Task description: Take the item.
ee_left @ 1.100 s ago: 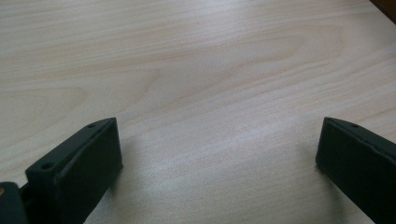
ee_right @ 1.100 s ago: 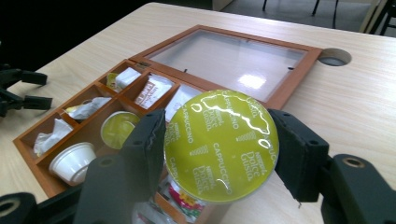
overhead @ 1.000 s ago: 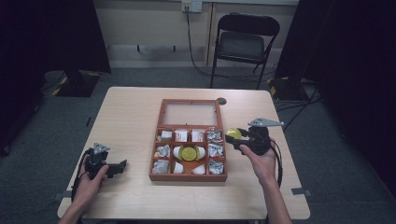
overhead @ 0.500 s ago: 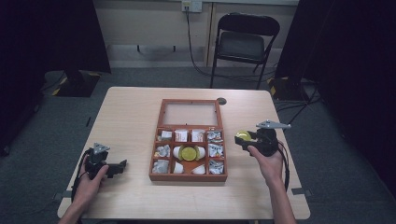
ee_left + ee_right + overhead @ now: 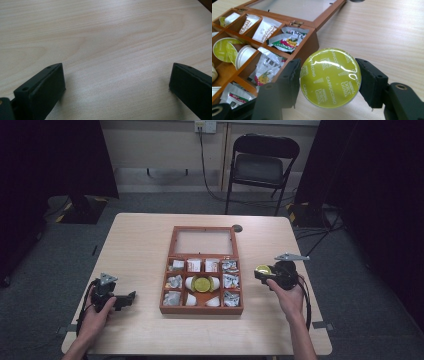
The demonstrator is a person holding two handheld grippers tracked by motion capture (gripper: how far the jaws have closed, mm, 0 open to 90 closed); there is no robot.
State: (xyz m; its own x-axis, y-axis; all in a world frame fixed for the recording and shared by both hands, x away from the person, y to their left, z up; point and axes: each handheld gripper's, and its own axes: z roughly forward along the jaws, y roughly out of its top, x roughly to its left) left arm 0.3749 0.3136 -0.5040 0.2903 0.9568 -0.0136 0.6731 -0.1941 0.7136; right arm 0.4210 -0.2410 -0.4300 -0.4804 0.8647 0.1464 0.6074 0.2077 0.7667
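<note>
Dim rm: grey carpet floor, black folding chair by beige wall, dark curtains.

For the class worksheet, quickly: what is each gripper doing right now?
Left gripper: open, nothing between its jaws, over bare table.
Right gripper: closed on a green coffee capsule, beside the wooden box.

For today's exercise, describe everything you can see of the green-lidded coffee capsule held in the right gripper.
The coffee capsule is round, with a shiny yellow-green foil lid printed "Cappuccino" and "Dolce Gusto" in white. It faces the camera, so its body is hidden behind the lid. The right gripper clamps it by its sides, one black jaw pressing each edge. It is held above the pale wooden table, just right of the open wooden box, touching nothing else.
</note>
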